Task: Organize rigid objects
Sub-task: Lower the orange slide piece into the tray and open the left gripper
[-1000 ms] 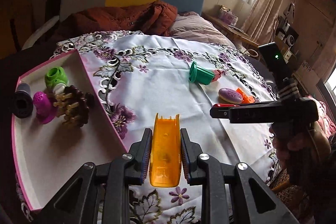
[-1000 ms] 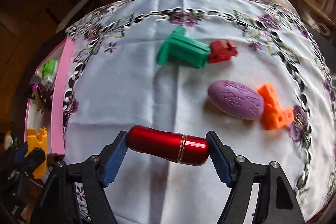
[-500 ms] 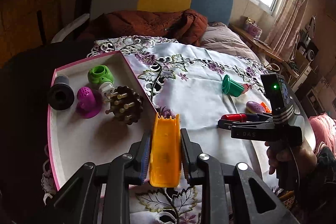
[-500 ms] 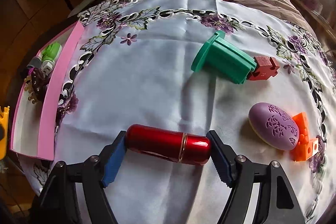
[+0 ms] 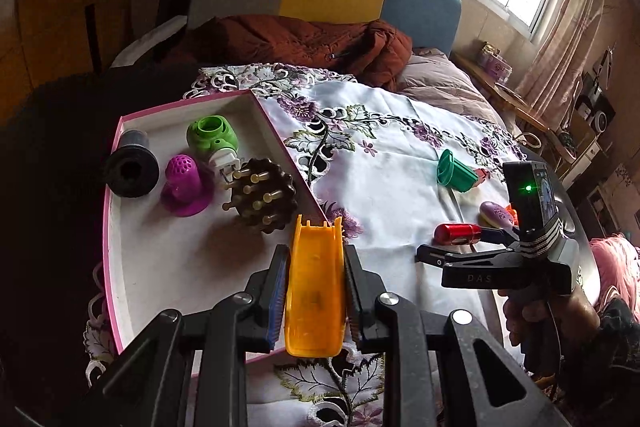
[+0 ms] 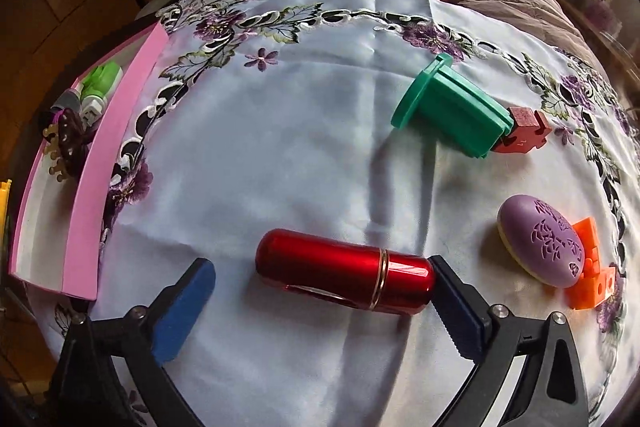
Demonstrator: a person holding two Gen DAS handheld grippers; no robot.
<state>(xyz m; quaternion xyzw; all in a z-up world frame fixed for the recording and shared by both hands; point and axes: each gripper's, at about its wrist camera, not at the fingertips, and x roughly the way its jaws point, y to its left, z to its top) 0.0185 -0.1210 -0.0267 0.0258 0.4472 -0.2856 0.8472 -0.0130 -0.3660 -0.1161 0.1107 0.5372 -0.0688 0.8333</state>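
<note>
My left gripper (image 5: 316,255) is shut on a yellow-orange plastic piece (image 5: 316,291), which it holds over the near right corner of the pink-rimmed tray (image 5: 132,247). My right gripper (image 6: 320,267) hangs low over the cloth and its jaws are opening. A red metal cylinder (image 6: 344,271) lies on the cloth between them. The left pad stands well clear of it; the right pad is still at its end. In the left wrist view the red cylinder (image 5: 456,234) shows at the tips of the right gripper (image 5: 460,247), which a hand holds.
In the tray lie a green piece (image 5: 212,139), a black spool (image 5: 130,171), a purple piece (image 5: 184,183) and a brown pegged knob (image 5: 264,193). On the floral cloth are a green flanged cylinder (image 6: 452,111), a red block (image 6: 524,131), a purple oval (image 6: 540,247) and an orange block (image 6: 592,275).
The right jaws have spread wide and let go of the red cylinder, which now rests on the cloth. The left gripper has carried the yellow piece closer to the tray.
</note>
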